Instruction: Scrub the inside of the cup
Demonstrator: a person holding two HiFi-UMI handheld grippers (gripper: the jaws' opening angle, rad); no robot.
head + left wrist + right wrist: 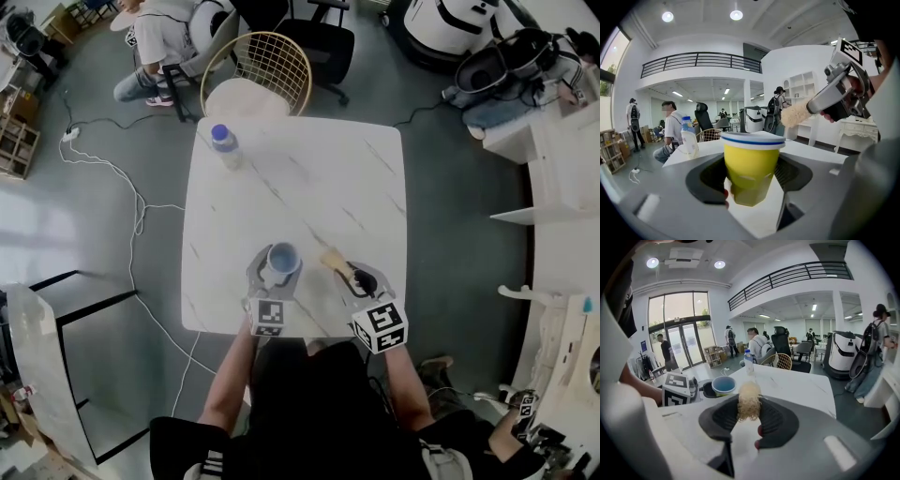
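A yellow cup (283, 259) with a white, blue-striped rim and a blue inside stands near the table's front edge. My left gripper (277, 270) is shut on the cup (752, 168), with one pad against each side. Just to its right, my right gripper (359, 281) is shut on a scrubbing brush; its beige fibre head (334, 260) points toward the cup from a short way off. In the right gripper view the brush head (749, 401) sticks up between the jaws, with the cup (723, 385) to its left. The brush is outside the cup.
A white marble table (309, 178) carries a plastic bottle (224, 145) at its far left corner. A wire-back chair (258, 80) stands behind the table. A seated person (164, 37) is further back. A cable (131, 197) trails on the floor to the left.
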